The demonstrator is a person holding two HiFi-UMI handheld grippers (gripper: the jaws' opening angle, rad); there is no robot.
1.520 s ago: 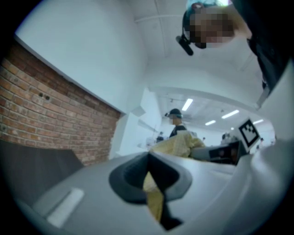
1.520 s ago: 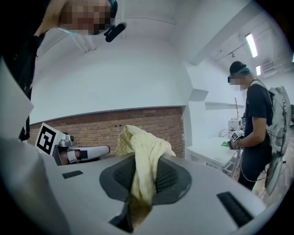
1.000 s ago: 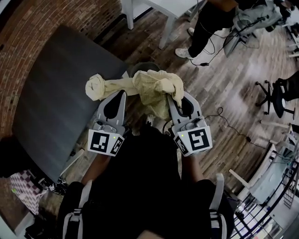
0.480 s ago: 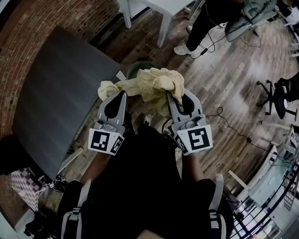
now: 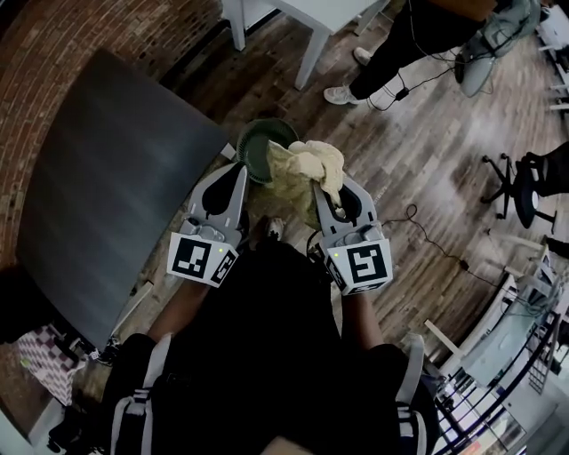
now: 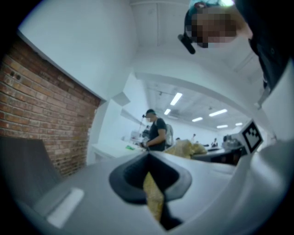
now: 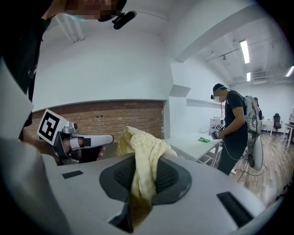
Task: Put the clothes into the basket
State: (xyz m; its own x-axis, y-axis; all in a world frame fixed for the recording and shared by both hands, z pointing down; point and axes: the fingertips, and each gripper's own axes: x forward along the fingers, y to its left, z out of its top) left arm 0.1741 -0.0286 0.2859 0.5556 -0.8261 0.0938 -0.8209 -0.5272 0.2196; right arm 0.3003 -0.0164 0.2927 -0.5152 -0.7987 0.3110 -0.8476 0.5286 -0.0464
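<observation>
1. You are clamping the right tongs [image 5: 317,185] on the yellow cloth [image 5: 307,164]. In the right gripper view the jaws are pinching a fold, with fabric standing up out of them and a darker tail hanging below.
2. You are gripping the same cloth with the left tongs [image 5: 238,171] too. The left gripper view is showing the jaws almost together, with a thin yellow strip squeezed between them.
3. Most of the cloth is bunching at the tips of the right tongs. In the head view it is overlapping the right part of the green basket [image 5: 256,142]. How high above the basket it is hanging, cannot tell.
4. The basket is sitting on the wooden floor [image 5: 427,160], just beside the right-hand corner of the dark grey desk [image 5: 107,178].
5. You are holding both tongs side by side and near each other, pointing away from you toward the basket. Their marker cubes are facing up at the head camera.
6. The tips of the left tongs are showing at the basket's near-left rim in the head view.
7. The desk is filling the left of the head view, with a brick wall [image 6: 32,114] running along its far side.
8. Another person [image 5: 400,35] is standing on the floor at far right, beside a white table [image 5: 311,13].
9. An office chair [image 5: 524,182] is sitting at the right edge, well apart from the basket.
</observation>
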